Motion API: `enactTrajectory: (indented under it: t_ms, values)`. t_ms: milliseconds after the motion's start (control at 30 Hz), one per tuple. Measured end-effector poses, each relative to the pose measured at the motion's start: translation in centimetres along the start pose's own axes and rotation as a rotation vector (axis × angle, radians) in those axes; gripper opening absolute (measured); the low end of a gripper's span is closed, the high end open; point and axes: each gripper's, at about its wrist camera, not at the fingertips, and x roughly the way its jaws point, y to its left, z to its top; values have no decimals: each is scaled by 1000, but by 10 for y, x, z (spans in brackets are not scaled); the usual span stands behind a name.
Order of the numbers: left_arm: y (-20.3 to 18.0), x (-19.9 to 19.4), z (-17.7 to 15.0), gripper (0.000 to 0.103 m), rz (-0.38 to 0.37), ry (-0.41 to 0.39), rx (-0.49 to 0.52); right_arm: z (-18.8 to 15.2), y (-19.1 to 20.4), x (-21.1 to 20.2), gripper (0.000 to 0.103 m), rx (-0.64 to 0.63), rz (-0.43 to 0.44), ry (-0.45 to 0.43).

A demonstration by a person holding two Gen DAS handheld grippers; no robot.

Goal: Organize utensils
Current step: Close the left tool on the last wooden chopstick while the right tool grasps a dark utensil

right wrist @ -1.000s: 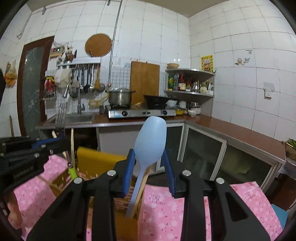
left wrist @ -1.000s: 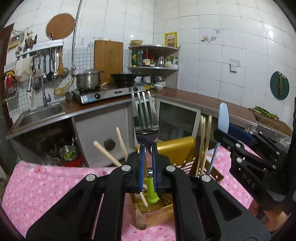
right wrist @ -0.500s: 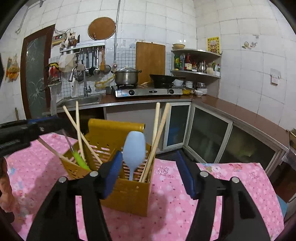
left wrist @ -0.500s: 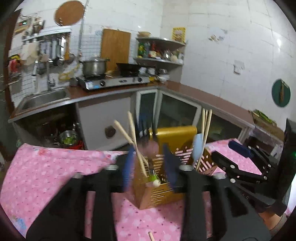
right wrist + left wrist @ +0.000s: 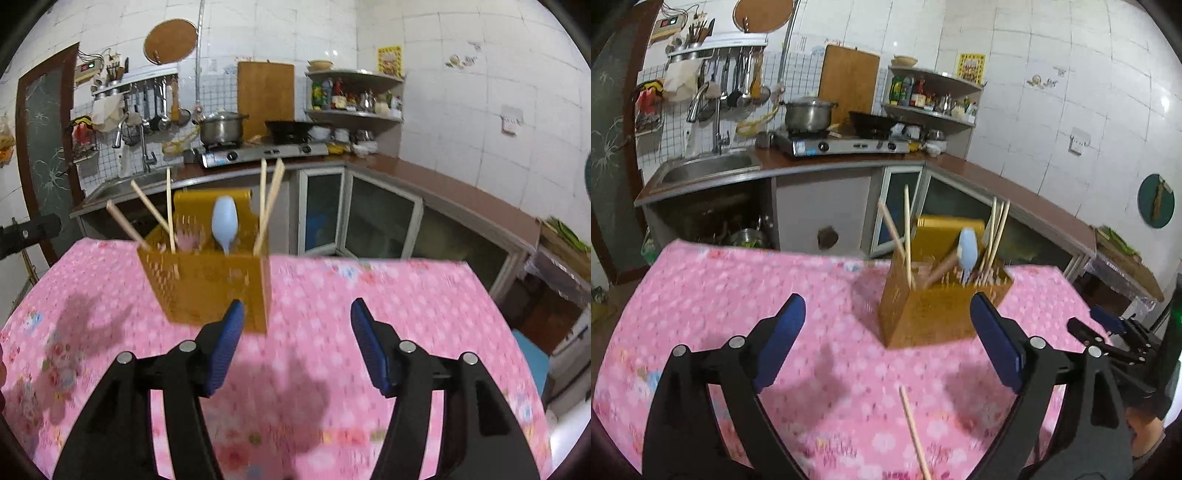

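Note:
A yellow perforated utensil holder [image 5: 934, 310] [image 5: 210, 284] stands on the pink flowered tablecloth [image 5: 738, 295]. It holds a light blue spoon [image 5: 968, 251] [image 5: 224, 225] and several wooden chopsticks [image 5: 907, 236] [image 5: 267, 199]. One loose chopstick [image 5: 914, 432] lies on the cloth near the front edge. My left gripper [image 5: 886, 339] is open and empty, drawn back from the holder. My right gripper [image 5: 297, 339] is open and empty, in front of the holder's right corner; it also shows at the right of the left wrist view [image 5: 1108, 332].
A kitchen counter [image 5: 812, 166] with a sink [image 5: 705, 166], a gas stove [image 5: 842, 142] with a pot, and a corner shelf runs behind the table. Cabinets with glass doors [image 5: 369, 218] stand below the counter.
Both grippers have opened and pulled back from the holder. The left one let go of the fork and the right one let go of the blue spoon, which now stands in the holder.

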Motion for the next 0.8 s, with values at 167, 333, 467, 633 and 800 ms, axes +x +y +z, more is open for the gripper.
enactTrajectory:
  t_ms: [167,333,467,633,800]
  values:
    - [-8,0,-36,92,15,33,45,-39,-4,-10,60,16,-29,46]
    - [-16,5,-65,94,21,61,70,-77,-9,-14,60,71,-50,83]
    - [-21,11,-81,98,32,74,68,-99,-12,-9,60,94,-75,116]
    - [-24,22,-95,98,28,106,74,-118,-11,-2,60,98,-95,148]
    - [-23,35,-102,98,39,143,71,-129,-11,8,60,97,-111,202]
